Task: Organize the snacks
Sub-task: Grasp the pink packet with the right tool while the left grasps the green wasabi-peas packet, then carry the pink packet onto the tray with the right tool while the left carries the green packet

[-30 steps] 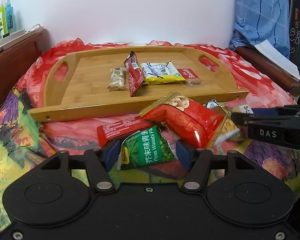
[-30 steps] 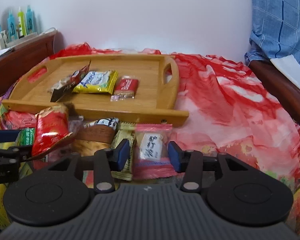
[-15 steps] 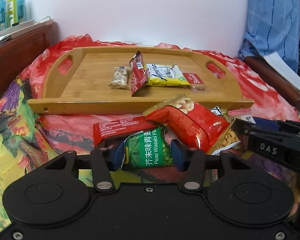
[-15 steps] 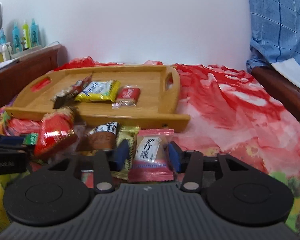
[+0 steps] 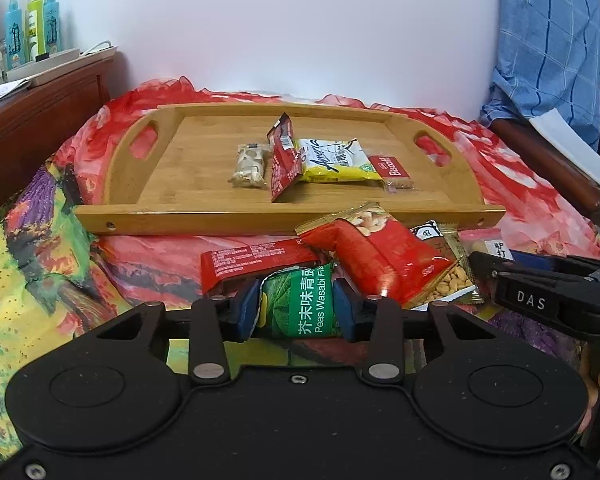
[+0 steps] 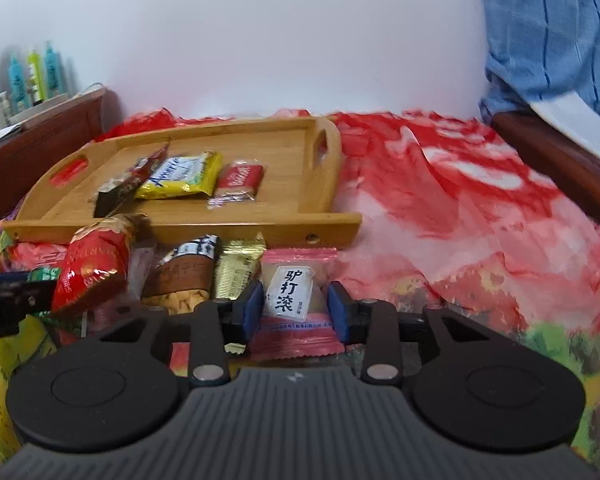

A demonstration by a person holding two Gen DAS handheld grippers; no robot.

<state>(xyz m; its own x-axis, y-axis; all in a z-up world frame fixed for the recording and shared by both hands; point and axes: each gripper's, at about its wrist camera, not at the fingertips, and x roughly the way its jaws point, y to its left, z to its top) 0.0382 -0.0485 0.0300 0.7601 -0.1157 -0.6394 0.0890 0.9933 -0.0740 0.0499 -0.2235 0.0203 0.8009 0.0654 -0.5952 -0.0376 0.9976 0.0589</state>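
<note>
Left wrist view: the left gripper (image 5: 296, 310) has its jaws closed on the green wasabi pea packet (image 5: 300, 304), which lies at the near edge of the snack pile on the floral bedspread (image 5: 44, 280); the jaws have just been closing, with the packet pinched across its width. In the right wrist view, the right gripper (image 6: 294, 312) has its jaws set against the sides of the pink sweet packet (image 6: 294, 292); they have just been opening slightly, yet the pads still appear to press on it. Both packets are judged light, soft and crinkly, with slippery film; a hold across the filled middle is judged safer than one on the flat sealed ends. On the bamboo tray (image 5: 204, 216), at the far side, four snacks can be counted: a pale nougat bar (image 5: 250, 164), a dark red sachet (image 5: 284, 160), a yellow packet (image 5: 336, 160) and a Biscoff biscuit (image 5: 392, 170). In front of the tray at least six are seen loose, among them a red peanut bag (image 5: 380, 258) and a red bar (image 5: 256, 262)
</note>
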